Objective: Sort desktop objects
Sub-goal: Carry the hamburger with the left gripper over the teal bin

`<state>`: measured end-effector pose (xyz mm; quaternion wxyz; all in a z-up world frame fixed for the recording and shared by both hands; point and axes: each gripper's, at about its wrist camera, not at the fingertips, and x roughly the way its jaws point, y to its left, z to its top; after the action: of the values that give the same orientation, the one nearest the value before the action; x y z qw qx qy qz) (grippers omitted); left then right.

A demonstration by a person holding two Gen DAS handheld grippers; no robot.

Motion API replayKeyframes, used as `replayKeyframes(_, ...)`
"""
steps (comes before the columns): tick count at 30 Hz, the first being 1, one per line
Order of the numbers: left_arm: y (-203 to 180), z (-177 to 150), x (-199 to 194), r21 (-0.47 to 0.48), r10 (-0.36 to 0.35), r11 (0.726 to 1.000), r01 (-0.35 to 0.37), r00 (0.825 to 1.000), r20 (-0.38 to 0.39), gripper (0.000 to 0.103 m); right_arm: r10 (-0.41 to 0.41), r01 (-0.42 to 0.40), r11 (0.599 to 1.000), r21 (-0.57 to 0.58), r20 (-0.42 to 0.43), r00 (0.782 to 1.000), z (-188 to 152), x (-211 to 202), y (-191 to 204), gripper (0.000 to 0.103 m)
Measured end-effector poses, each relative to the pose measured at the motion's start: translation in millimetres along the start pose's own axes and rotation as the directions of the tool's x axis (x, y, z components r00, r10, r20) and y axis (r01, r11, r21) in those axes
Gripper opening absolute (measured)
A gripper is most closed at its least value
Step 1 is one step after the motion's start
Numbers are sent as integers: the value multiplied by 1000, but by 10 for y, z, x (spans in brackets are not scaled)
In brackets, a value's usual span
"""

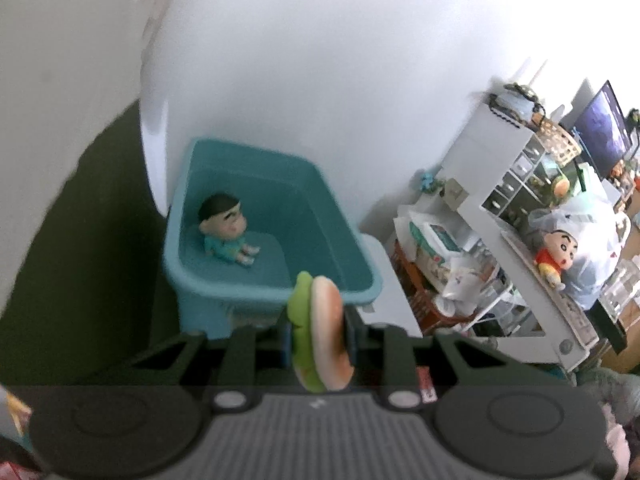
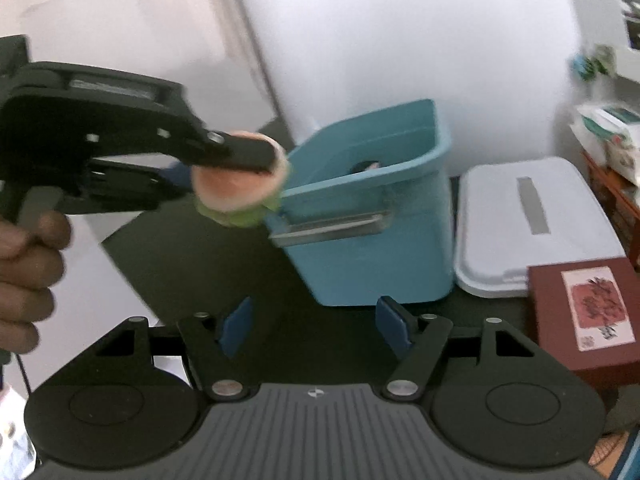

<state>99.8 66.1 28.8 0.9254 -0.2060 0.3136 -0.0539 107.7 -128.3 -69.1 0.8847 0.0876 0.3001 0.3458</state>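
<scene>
Round, soft toy burger (image 1: pixel 322 330) in left gripper (image 1: pixel 316 336) before smooth teal bin (image 1: pixel 224 280).

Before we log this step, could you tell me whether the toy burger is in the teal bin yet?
Not yet: the toy burger is clamped in the left gripper, in the air beside the teal bin.

The toy burger (image 1: pixel 322 336) has a peach-orange and cream bun over lime-green lettuce. The bin (image 2: pixel 372 216) is teal, and the figurine (image 1: pixel 226 228) inside it has black hair and teal clothes. The worktop (image 2: pixel 240 264) is dark green. The lid (image 2: pixel 532 220) is white with a grey stripe. The box (image 2: pixel 584 316) is maroon, its white label printed red. The right tongs (image 2: pixel 316 330) carry blue pads on black arms.
</scene>
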Motion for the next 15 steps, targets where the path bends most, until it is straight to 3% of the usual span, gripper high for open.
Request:
replayKeyframes(8, -287, 196, 3, 37, 8, 999, -9, 1000, 19, 28, -82, 81, 992, 97, 7, 997, 68, -126, -186, 73)
replayKeyframes(15, -495, 401, 28, 58, 29, 998, -32, 999, 40, 28, -112, 108, 986, 128, 29, 993, 130, -304, -245, 80)
